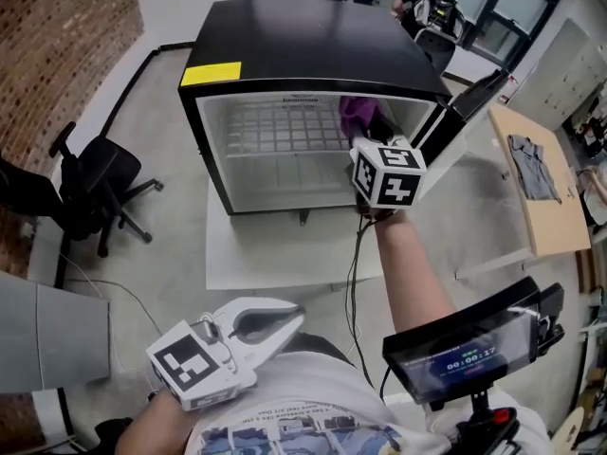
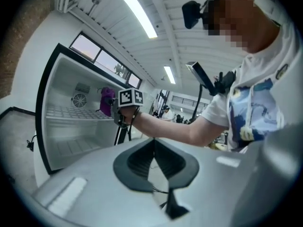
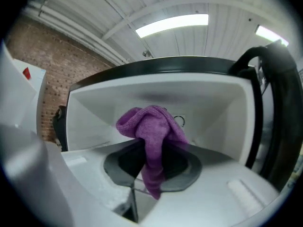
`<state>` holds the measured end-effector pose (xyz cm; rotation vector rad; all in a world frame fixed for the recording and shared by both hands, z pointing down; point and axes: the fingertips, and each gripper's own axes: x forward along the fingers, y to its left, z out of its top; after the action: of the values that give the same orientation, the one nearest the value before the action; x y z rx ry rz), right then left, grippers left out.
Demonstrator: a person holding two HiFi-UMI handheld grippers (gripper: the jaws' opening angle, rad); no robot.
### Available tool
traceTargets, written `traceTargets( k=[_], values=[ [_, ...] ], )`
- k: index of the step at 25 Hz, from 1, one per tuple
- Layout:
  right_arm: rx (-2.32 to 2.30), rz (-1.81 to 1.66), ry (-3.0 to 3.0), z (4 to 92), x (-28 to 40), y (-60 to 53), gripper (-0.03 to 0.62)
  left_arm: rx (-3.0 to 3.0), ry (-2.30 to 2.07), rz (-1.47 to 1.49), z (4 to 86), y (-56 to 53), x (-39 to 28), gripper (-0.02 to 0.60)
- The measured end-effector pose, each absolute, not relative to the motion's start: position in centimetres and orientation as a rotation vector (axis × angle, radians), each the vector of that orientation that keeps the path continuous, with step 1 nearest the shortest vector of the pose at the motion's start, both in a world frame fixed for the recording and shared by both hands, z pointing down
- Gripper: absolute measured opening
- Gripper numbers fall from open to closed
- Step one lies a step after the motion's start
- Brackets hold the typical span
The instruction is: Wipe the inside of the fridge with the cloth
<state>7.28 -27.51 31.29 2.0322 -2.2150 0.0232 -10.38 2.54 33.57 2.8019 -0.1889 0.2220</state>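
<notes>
The left tool (image 1: 285,322) hangs low by the person's body, well apart from the work, its jaws together on nothing. On the bench (image 1: 247,259) the fridge (image 1: 303,45) stands open. Inside at its upper right, the right tool (image 3: 152,148) is clamped on the cloth (image 3: 147,122), which bunches above the jaws and trails below. Whether it touches a wall I cannot tell. The risk, I judge, is that only a narrow fold is pinched. Dragging it over a wall or the shelf (image 1: 280,131) could tug it free.

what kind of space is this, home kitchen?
Probably a lab or office workspace, not a kitchen: mini fridge on a low white table, office chair beside it, wooden worktable nearby.
</notes>
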Motion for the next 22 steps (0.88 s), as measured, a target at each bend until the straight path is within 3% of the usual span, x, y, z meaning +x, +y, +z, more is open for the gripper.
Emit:
traceTargets(
  k=[9,22],
  values=[
    [2.063,0.117,-2.025,36.3,11.5,-27.6,0.081,2.792,-0.130,0.238,33.9,1.8,-10.3,0.006],
    [1.884,0.164,-2.209,37.6,2.9,-28.1,0.081,2.761,-0.282,0.208,33.6,1.4,-12.5,0.006]
  ],
)
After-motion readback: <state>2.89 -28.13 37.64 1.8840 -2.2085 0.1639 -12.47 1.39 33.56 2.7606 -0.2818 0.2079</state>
